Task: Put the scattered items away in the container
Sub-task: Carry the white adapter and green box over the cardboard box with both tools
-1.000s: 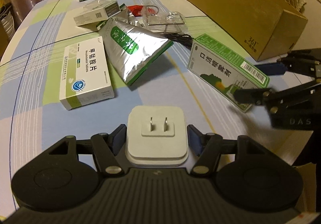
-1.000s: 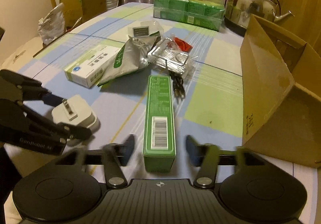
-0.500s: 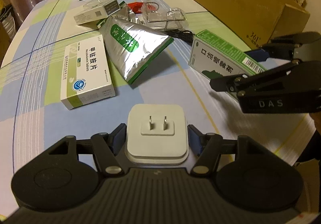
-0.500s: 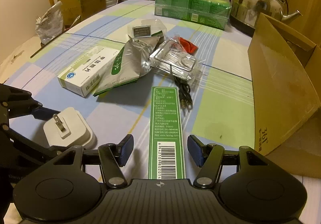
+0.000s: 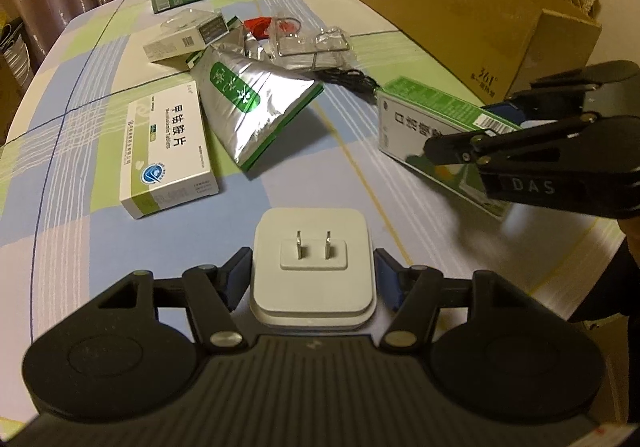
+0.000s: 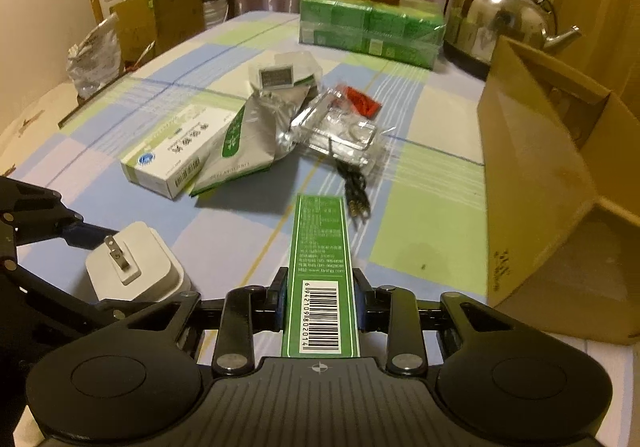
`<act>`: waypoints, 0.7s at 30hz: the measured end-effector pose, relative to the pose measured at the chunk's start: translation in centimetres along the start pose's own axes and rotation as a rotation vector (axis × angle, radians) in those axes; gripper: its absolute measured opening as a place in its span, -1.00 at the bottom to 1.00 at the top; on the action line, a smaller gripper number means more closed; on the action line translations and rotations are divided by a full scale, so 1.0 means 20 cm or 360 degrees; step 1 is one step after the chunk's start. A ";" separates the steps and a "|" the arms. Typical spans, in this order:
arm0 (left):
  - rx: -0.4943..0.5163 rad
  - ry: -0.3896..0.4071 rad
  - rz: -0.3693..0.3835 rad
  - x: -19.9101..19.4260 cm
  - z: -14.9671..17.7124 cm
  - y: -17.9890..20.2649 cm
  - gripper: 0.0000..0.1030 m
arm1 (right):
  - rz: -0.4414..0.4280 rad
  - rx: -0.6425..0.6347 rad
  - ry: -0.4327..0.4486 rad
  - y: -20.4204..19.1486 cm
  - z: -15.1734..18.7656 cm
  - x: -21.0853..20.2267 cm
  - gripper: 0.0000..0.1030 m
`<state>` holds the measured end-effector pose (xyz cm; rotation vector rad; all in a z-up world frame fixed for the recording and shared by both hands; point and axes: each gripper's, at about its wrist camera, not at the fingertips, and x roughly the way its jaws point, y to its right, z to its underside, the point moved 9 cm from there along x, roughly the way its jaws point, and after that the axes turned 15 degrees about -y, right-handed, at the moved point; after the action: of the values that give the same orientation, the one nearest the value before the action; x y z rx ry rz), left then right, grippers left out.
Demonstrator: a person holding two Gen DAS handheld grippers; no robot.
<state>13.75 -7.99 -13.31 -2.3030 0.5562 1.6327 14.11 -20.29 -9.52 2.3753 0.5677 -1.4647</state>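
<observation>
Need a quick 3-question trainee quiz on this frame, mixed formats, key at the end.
1. True or false: the white plug adapter sits between the left gripper fingers.
2. What does the right gripper straddle? A) silver pouch B) green box C) black cable
3. Fill in: the items belong in the ____ box.

Key: 1 true; 2 B, the green box, jaws closing on it; 3 cardboard.

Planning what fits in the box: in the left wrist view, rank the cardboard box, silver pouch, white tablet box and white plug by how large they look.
1. cardboard box
2. silver pouch and white tablet box: look alike, unranked
3. white plug: nearest the camera, so probably looks larger than it is
</observation>
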 end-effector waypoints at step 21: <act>-0.0027 0.0002 0.0025 -0.05 0.05 0.04 0.16 | 0.0000 0.0001 -0.0125 0.01 0.09 0.11 -0.45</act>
<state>12.31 -8.23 -12.67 -2.3176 0.5643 1.6499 13.62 -20.94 -12.30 2.3067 0.5475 -1.5506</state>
